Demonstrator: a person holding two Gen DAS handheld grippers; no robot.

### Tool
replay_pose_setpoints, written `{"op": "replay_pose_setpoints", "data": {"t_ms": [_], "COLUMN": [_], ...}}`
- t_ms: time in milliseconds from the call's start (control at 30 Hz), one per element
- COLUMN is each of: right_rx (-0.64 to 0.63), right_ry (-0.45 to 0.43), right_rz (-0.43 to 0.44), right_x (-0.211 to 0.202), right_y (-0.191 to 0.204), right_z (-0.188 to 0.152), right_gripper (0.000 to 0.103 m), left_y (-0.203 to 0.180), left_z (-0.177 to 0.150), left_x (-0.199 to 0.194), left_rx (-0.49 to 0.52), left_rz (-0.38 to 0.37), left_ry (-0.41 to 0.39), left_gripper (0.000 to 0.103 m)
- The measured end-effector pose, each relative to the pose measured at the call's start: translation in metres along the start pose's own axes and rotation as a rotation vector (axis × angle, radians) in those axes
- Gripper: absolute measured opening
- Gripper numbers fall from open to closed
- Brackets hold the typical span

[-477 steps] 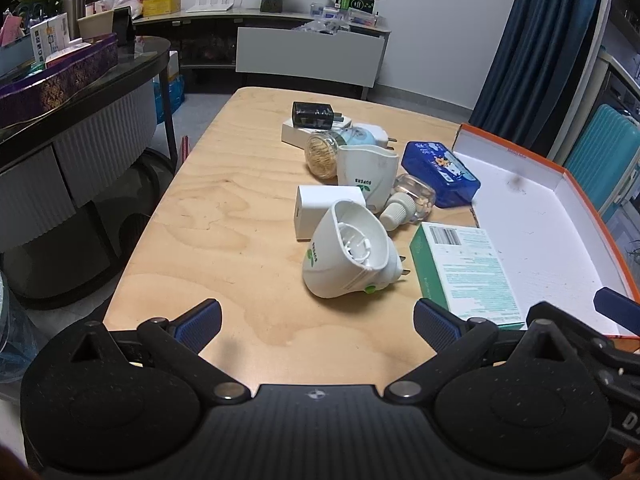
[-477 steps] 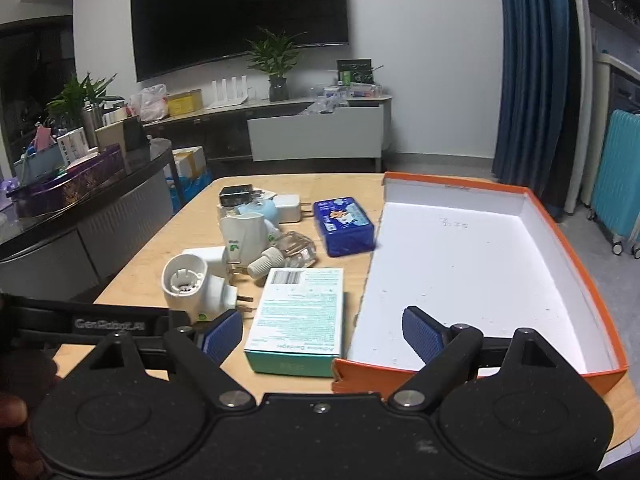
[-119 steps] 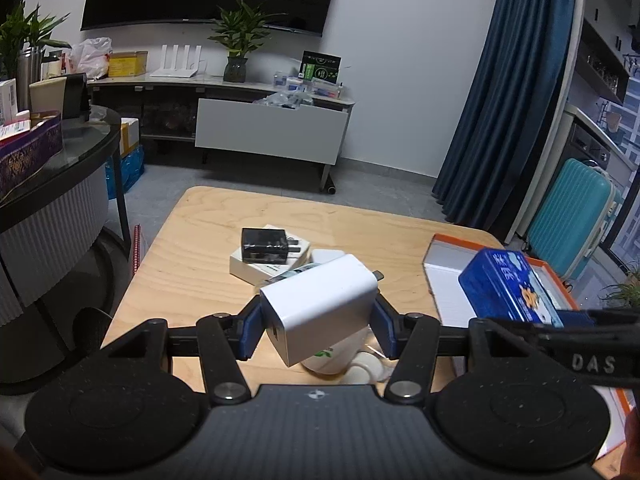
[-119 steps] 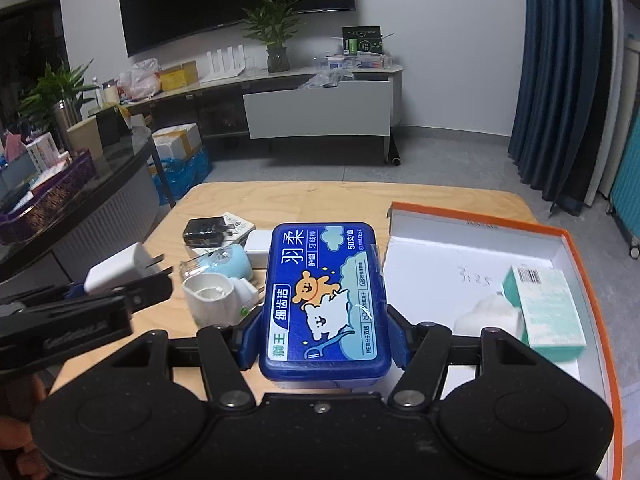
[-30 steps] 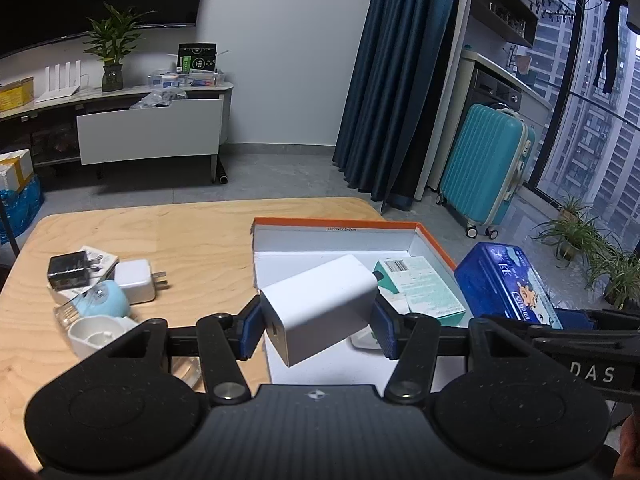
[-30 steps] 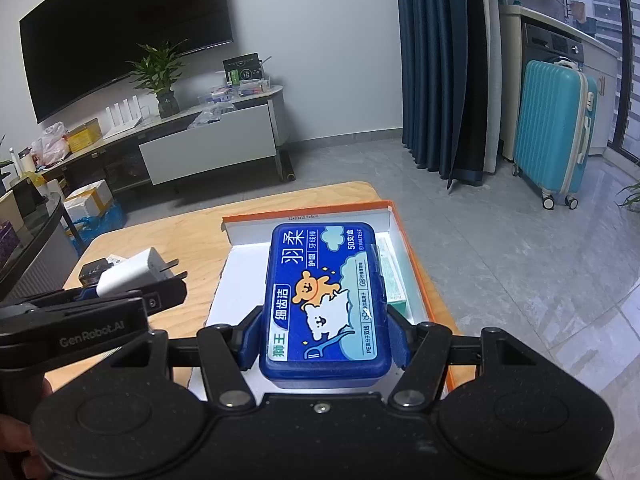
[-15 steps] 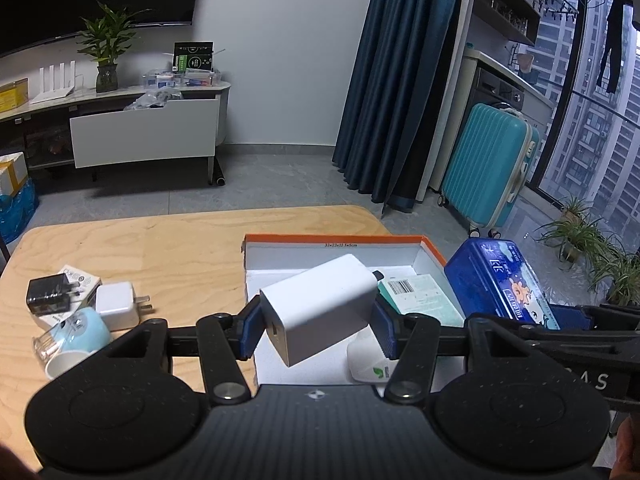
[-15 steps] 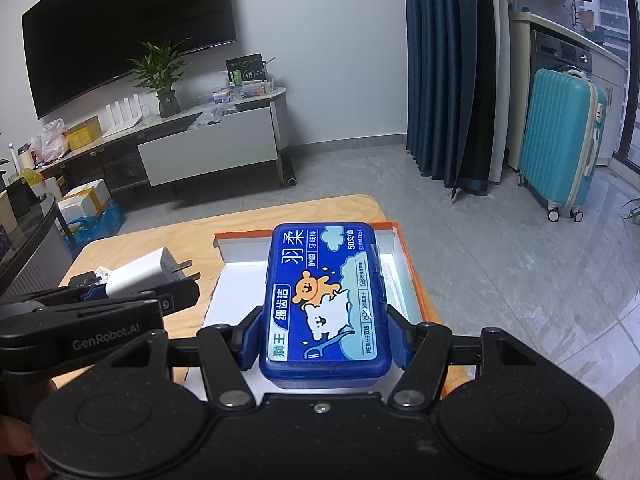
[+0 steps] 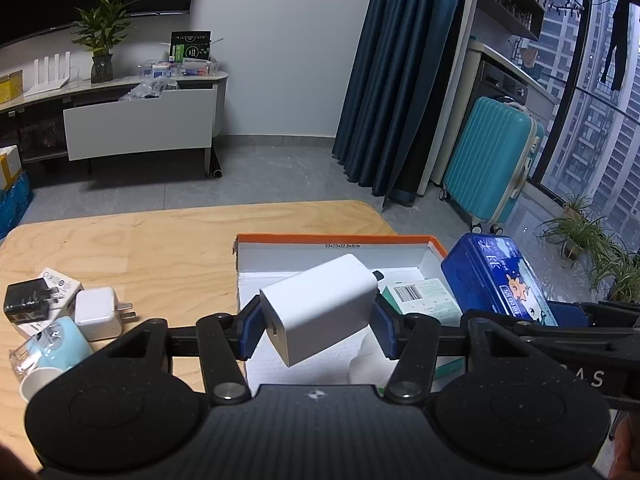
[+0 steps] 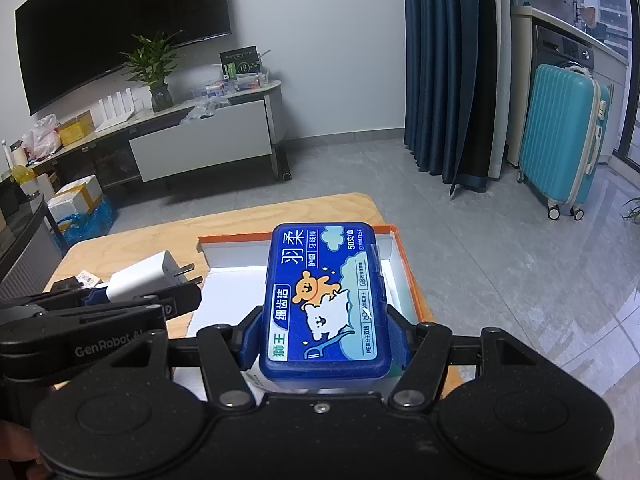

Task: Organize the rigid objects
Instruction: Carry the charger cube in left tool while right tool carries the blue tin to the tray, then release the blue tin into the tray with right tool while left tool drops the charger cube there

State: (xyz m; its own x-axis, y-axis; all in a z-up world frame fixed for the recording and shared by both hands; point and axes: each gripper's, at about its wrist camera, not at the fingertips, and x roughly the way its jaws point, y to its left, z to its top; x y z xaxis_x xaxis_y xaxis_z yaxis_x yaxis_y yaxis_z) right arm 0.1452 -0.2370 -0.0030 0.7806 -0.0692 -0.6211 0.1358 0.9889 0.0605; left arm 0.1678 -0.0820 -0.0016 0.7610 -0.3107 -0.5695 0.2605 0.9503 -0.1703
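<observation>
On your left, a black charger (image 9: 25, 303), a small white plug (image 9: 98, 313) and a pale blue piece (image 9: 60, 343) crowd the wooden bench (image 9: 160, 240). Your left hand-held gripper (image 9: 316, 326) clamps a white adapter (image 9: 320, 306) over the orange-rimmed box (image 9: 336, 239); your right hand-held gripper (image 10: 324, 334) grips the blue floss case (image 10: 326, 300) above it. A teal suitcase (image 9: 490, 162) stands beyond.

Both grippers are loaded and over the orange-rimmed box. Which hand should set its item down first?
Probably the left. The left gripper holds the white charger above bare white floor of the box. The right gripper's blue case hangs over the side where the green carton lies.
</observation>
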Motion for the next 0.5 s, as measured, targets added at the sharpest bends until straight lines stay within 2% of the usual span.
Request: {"op": "replay_pose_setpoints", "data": {"t_ms": [500], "right_rx": [0.001], "right_ry": [0.046], "right_rz": [-0.027], "right_x": [0.044], "right_y": [-0.007], "right_z": [0.015], "right_gripper": [0.073], "left_y": [0.007], "left_z": [0.009], "left_x": [0.031], "left_rx": [-0.013], "left_rz": [-0.014], "left_ry": [0.040], "left_gripper": [0.056]}}
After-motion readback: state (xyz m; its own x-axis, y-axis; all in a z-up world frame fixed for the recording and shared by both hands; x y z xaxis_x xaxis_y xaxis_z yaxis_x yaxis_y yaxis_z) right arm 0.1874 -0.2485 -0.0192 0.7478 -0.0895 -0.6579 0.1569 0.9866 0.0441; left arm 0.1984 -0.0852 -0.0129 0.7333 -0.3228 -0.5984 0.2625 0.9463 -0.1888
